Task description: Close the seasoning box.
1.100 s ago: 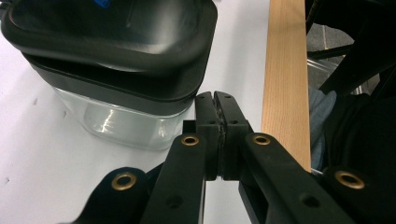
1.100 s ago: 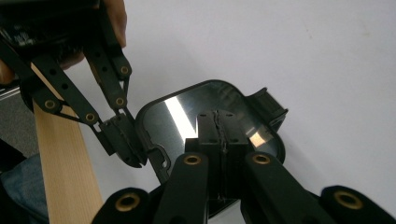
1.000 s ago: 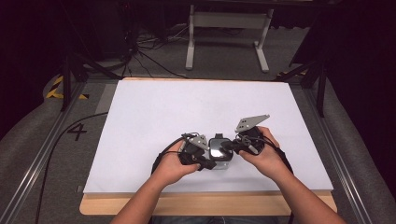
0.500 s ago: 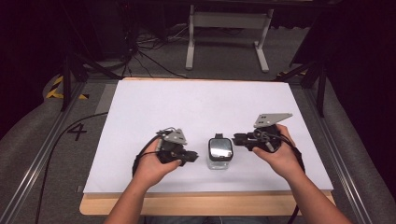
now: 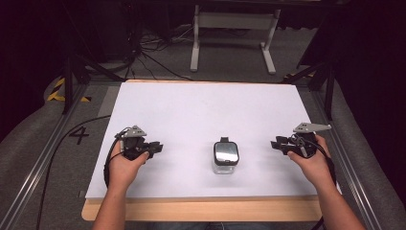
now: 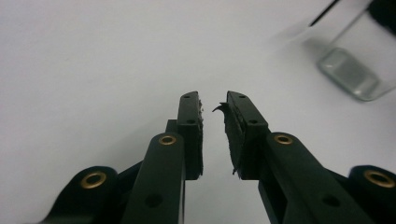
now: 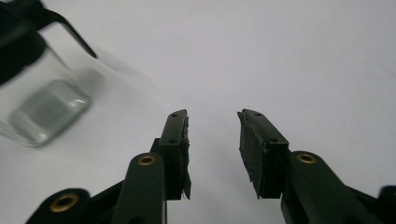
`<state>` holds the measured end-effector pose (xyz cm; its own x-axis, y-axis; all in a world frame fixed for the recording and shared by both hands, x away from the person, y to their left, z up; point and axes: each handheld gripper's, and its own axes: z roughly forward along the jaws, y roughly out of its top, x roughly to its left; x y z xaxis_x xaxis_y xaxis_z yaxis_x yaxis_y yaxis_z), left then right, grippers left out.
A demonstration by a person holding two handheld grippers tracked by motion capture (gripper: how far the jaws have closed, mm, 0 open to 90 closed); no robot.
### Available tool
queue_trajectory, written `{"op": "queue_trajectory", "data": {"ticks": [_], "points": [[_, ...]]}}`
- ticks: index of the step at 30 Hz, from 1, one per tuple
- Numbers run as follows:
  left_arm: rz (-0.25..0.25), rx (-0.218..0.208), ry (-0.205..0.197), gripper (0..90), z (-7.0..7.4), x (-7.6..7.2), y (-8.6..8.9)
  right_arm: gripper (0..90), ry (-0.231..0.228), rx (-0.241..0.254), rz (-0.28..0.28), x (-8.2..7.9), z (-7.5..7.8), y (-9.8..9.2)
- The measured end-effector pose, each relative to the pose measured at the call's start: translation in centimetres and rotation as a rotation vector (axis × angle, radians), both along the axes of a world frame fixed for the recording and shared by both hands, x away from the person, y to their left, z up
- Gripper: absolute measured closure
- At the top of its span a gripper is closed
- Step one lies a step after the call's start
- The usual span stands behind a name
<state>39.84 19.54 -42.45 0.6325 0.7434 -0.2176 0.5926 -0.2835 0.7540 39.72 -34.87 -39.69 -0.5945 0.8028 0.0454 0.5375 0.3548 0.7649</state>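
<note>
A small clear glass jar (image 5: 225, 156) with a black lid stands upright on the white board (image 5: 201, 110), near its front middle. My left gripper (image 5: 156, 146) rests well to the jar's left and points toward it. Its jaws have just been opening and nothing is between them. My right gripper (image 5: 276, 143) is well to the jar's right, also pointing at it, its jaws just opened wider and empty. The left gripper view has its open jaws (image 6: 214, 100) over bare board with the jar (image 6: 348, 74) at upper right. In the right gripper view, the open jaws (image 7: 212, 116) have the jar (image 7: 44, 109) at left.
The white board lies on a wooden tabletop (image 5: 201, 211) whose front edge shows below it. Metal rails (image 5: 43, 167) run along both sides. A white metal stand (image 5: 232, 28) and cables (image 5: 143, 52) sit on the floor behind the table.
Both hands have drawn apart from the jar, the left to the left and the right to the right. The jar was let go and stands alone; both pairs of jaws have opened.
</note>
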Motion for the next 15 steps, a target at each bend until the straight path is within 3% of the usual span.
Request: {"op": "queue_trajectory", "data": {"ticks": [3,4,6,10,15], "points": [[0.021,0.015,0.004,70.9,-0.9,0.5,0.4,60.1,0.015,-0.014,-0.039,0.4,-1.4,-0.9],[0.025,0.039,0.0,69.6,-1.0,0.7,0.5,59.7,0.018,-0.013,-0.047,0.4,-1.7,-1.0],[0.026,0.027,-0.004,67.7,-1.3,0.8,0.4,58.3,0.027,-0.008,-0.064,0.5,-2.4,-1.4],[0.016,0.037,-0.007,64.8,-1.6,1.0,0.0,57.0,0.023,0.004,-0.068,0.3,-2.8,-1.5],[0.009,0.009,-0.017,62.9,-1.4,0.9,-0.2,55.3,0.013,0.017,-0.068,0.1,-2.6,-1.4]]}}
